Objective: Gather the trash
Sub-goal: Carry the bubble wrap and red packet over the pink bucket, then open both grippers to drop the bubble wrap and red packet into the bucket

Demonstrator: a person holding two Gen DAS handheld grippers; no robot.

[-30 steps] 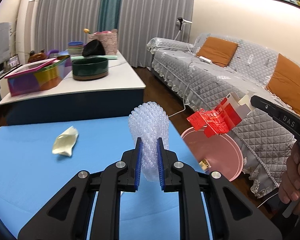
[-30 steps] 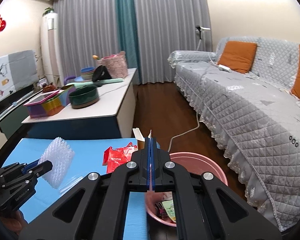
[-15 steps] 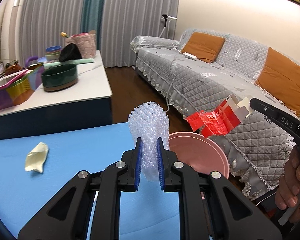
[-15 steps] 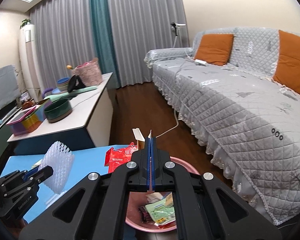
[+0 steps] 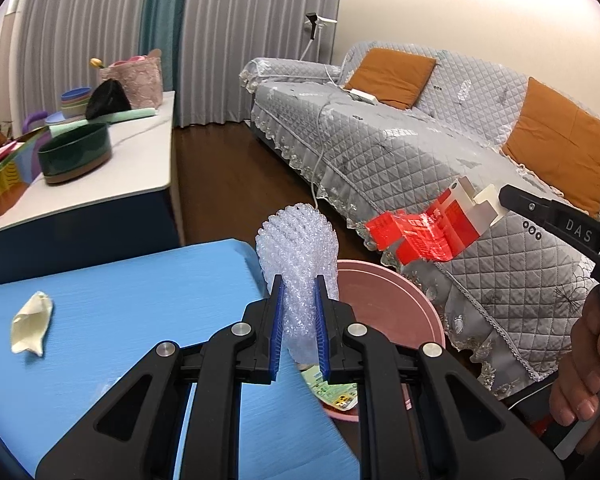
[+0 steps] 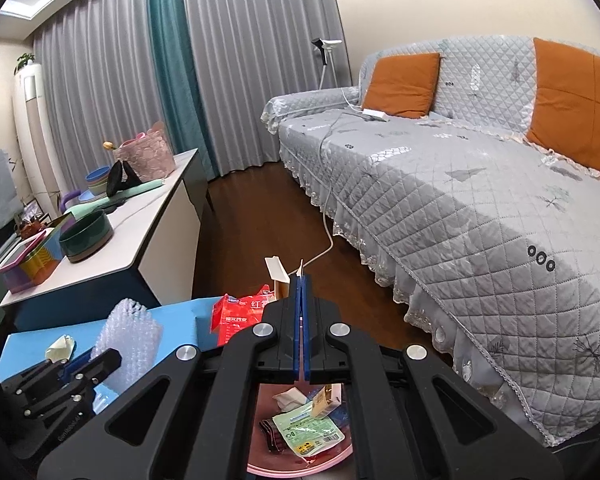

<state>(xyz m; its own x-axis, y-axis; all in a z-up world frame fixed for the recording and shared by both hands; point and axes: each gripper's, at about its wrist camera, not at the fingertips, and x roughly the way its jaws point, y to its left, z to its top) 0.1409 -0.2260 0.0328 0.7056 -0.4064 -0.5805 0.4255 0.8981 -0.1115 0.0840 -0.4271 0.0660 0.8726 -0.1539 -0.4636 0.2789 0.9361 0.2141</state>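
Grey curtains and a quilted grey sofa (image 6: 480, 208) frame the low blue table (image 5: 120, 300), past whose right edge a round pink plastic basin (image 5: 400, 300) sits on the floor, already holding wrappers. Both pieces of trash are in the air near it. The right gripper (image 6: 302, 312) has its fingers pressed shut on a crumpled red and white carton (image 5: 428, 228), which hangs above the basin's far rim; in the right wrist view the basin (image 6: 300, 464) lies directly below those fingers. The left gripper (image 5: 298, 324) clamps an upright roll of clear bubble wrap (image 5: 298, 248), its long axis vertical, at the table's edge just left of the basin. The right hand looks nearer to a drop, needing only to release, while the left must carry rightward. A crumpled cream paper scrap (image 5: 30, 324) lies on the table, well apart.
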